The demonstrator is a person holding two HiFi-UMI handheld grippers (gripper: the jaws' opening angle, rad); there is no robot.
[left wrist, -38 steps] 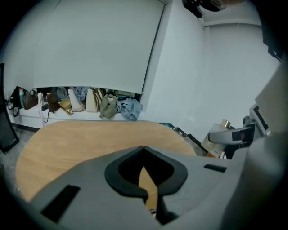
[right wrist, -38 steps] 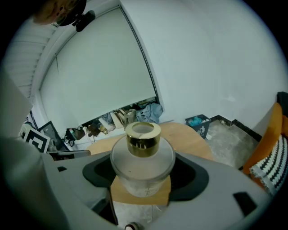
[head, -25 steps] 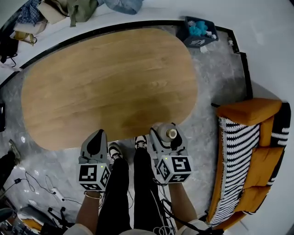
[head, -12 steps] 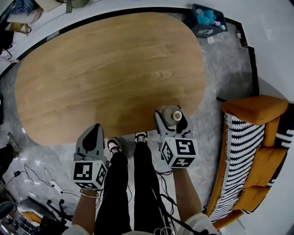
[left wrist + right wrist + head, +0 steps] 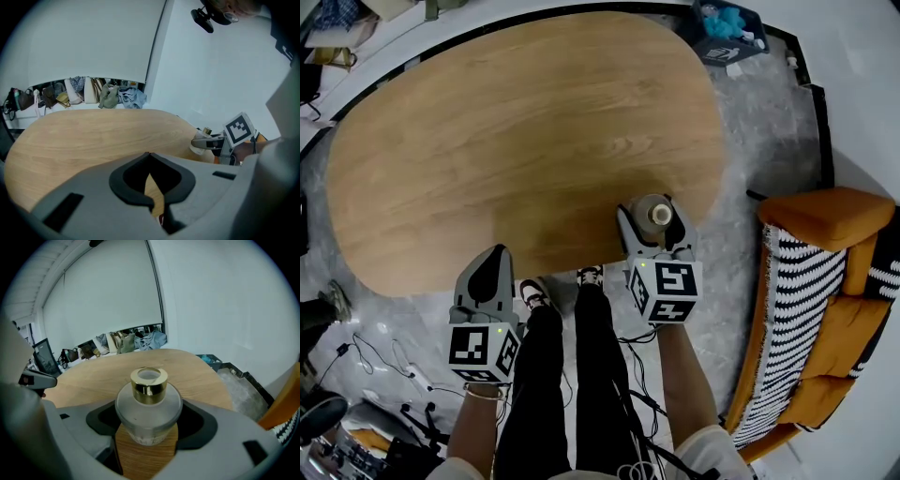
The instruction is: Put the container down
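While the left gripper [image 5: 492,264] hangs with its jaws closed together on nothing, beside the person's legs [image 5: 562,375] just off the near edge of an oval wooden table [image 5: 516,141], the right gripper [image 5: 147,423] clasps a frosted glass container [image 5: 148,404] with a gold collar, upright, over that table's near right edge; whether its base touches the wood is unclear

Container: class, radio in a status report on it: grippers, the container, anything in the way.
Right gripper shut on container, upright. Left gripper shut, empty. Container over table near edge; touchdown unclear. Nothing in the way beneath.
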